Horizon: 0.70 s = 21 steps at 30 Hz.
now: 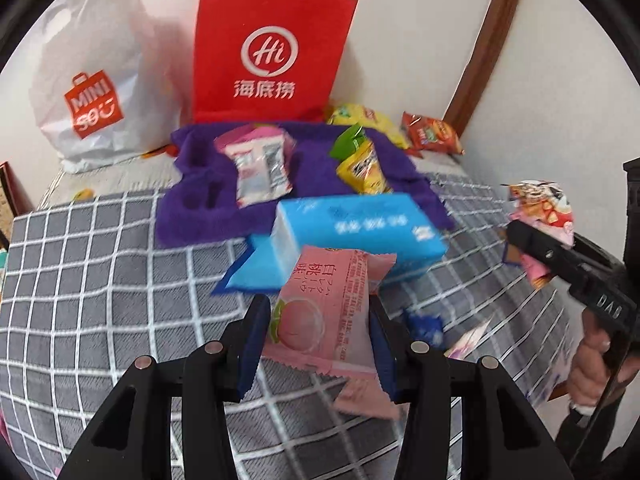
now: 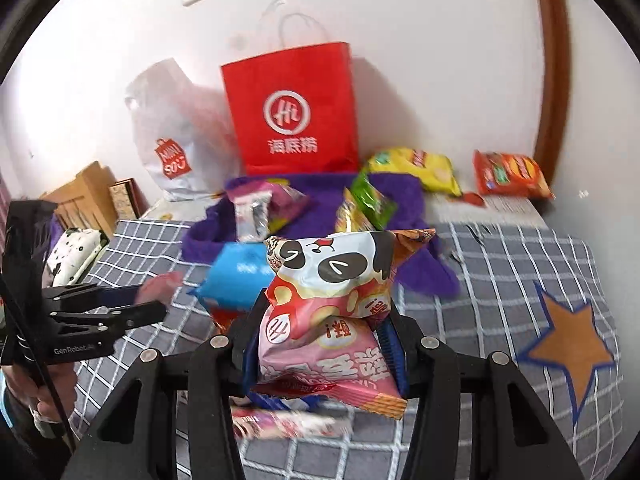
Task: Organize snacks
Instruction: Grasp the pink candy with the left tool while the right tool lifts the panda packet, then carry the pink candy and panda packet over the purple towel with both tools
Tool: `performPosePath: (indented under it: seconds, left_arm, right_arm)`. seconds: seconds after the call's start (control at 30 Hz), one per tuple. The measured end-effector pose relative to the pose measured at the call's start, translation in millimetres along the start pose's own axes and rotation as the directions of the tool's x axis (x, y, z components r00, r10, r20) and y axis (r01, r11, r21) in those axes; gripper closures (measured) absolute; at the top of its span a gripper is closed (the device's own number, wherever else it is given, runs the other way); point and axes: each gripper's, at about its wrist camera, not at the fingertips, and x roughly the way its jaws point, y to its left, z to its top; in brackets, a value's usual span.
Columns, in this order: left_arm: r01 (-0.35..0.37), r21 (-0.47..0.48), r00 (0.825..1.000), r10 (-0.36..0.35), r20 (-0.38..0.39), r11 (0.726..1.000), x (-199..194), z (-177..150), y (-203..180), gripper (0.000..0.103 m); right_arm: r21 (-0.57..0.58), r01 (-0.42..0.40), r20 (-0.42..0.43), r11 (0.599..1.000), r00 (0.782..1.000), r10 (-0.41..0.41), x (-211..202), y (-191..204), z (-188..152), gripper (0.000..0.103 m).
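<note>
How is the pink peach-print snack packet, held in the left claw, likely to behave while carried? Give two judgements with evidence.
Probably floppy: the pink peach packet sags below the left claw, its lower corner drooping. Likely light for its size, since a pinch at mid-body holds it clear of the checked blanket. Its glossy film may slip.

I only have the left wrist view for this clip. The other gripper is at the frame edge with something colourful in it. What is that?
Observer: A panda snack bag, pinched between the right gripper's jaws.
Operator: Is anything under that bag?
Observer: Yes, another pink packet lies blurred on the checked blanket below it.
Operator: Anything right of it?
Observer: An orange star patch on the blanket, bare of snacks.
</note>
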Motion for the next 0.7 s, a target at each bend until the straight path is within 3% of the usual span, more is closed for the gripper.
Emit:
performPosePath:
  seconds: [0.47,0.7]
  left_arm:
    - [0.002,0.001,0.997,-0.002,0.071,1.0,-3,104,-13,0.057]
    - [-0.037,-0.044,0.995,0.041,0.09,0.998,12,148,7,0.057]
  right_arm:
    - [-0.064,-0.03,0.027,0.997,0.999,0.031,36,15,104,0.053]
    - [-0.077,-0.042,0.007,0.996,0.999,0.042,72,4,140,0.054]
